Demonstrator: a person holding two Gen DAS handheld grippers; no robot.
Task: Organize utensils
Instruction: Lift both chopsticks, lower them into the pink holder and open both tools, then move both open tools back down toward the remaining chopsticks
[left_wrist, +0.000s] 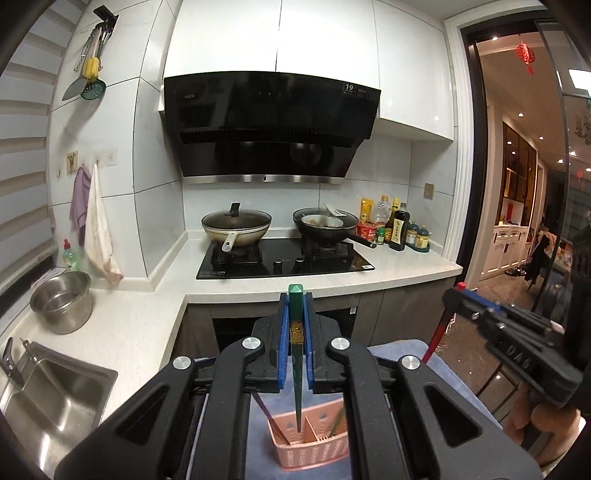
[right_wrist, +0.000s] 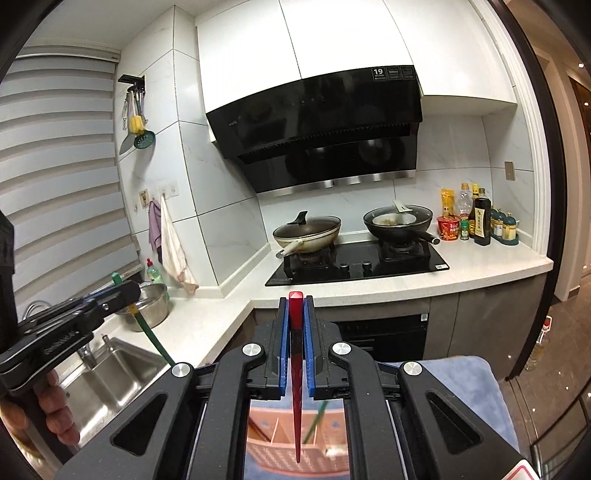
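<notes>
My left gripper (left_wrist: 295, 295) is shut on a green chopstick (left_wrist: 296, 350), held upright with its thin tip down over a pink slotted utensil basket (left_wrist: 314, 446). My right gripper (right_wrist: 296, 299) is shut on a red chopstick (right_wrist: 296, 369), its tip hanging over the same pink basket (right_wrist: 266, 446). The basket holds a purple stick (left_wrist: 264, 410) in its left part and a green one (left_wrist: 337, 421) in its right part. The right gripper (left_wrist: 460, 291) with the red chopstick shows in the left wrist view; the left gripper (right_wrist: 122, 286) shows in the right wrist view.
The basket stands on a blue cloth (left_wrist: 402, 350). A steel sink (left_wrist: 55, 398) and steel pot (left_wrist: 61, 301) are at left. Two woks (left_wrist: 236, 225) sit on the black hob (left_wrist: 284, 262), with sauce bottles (left_wrist: 400, 230) on the white counter.
</notes>
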